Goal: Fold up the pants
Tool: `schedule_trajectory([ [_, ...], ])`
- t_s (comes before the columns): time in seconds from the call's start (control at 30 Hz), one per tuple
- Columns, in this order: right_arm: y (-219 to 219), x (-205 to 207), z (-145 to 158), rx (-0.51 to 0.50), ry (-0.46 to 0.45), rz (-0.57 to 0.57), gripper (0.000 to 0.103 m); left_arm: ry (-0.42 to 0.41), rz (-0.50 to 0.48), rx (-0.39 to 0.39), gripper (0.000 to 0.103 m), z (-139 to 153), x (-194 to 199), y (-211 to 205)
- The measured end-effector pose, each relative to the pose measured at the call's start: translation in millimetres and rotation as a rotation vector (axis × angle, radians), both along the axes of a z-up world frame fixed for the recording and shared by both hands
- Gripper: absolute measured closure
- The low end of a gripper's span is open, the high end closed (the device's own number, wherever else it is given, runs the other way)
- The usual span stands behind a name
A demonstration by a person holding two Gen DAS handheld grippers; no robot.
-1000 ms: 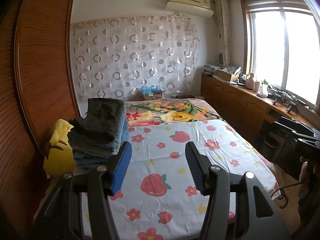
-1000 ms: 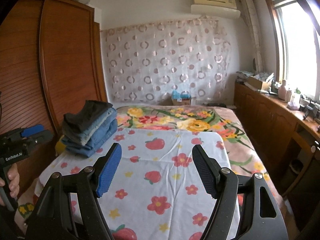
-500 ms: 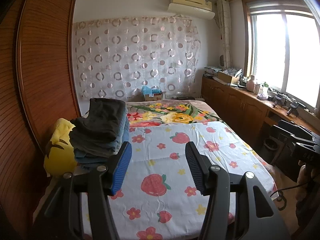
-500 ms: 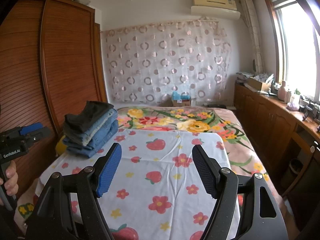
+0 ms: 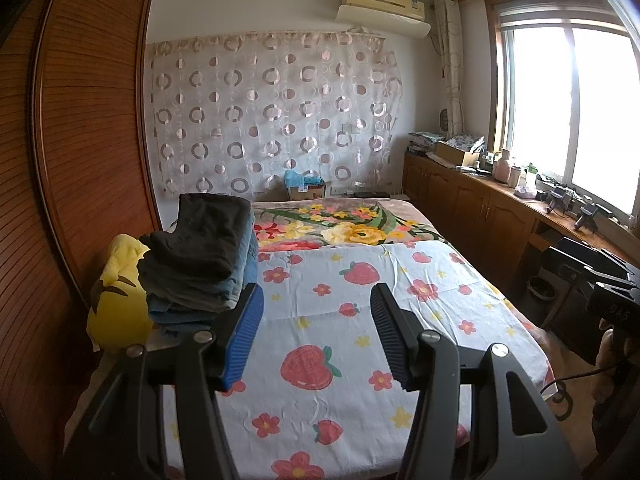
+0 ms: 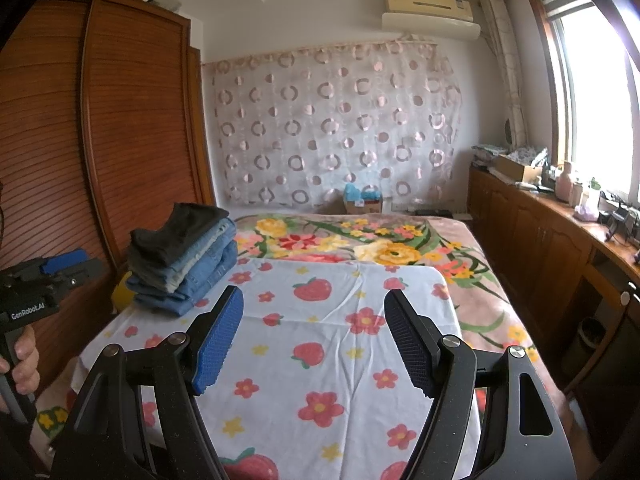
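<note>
Both grippers hang above the near end of a bed, pointing slightly down at it. The left gripper fills the bottom of the left wrist view with its jaws parted about halfway and nothing between them, only the strawberry-and-flower sheet showing through the gap. The right gripper sits at the bottom of the right wrist view with its jaws spread wider, also empty.

The stack of folded pants lies at centre left of the right wrist view, on the far left corner of the sheet, close to the wooden wardrobe. A dark pair sits on top, with blue denim pairs beneath. In the left wrist view the same stack stands just above and behind the left finger, with a yellow plush toy pressed against its left side.

At the left edge of the right wrist view a hand grips the handle of the left gripper
</note>
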State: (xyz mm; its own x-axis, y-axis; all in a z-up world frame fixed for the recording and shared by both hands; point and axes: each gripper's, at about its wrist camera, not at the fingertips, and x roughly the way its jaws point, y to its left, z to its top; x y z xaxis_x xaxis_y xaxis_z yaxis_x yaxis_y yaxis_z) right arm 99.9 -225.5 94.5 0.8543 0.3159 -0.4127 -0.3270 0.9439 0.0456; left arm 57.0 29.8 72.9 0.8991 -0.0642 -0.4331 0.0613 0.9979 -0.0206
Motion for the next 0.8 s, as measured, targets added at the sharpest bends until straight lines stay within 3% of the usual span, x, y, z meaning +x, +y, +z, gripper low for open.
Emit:
schedule_trajectory([
  [0.8, -0.9, -0.8, -0.8, 0.000, -0.003, 0.001, 0.028, 0.001, 0.000, 0.001, 0.048, 0.4, 0.4, 0.3],
])
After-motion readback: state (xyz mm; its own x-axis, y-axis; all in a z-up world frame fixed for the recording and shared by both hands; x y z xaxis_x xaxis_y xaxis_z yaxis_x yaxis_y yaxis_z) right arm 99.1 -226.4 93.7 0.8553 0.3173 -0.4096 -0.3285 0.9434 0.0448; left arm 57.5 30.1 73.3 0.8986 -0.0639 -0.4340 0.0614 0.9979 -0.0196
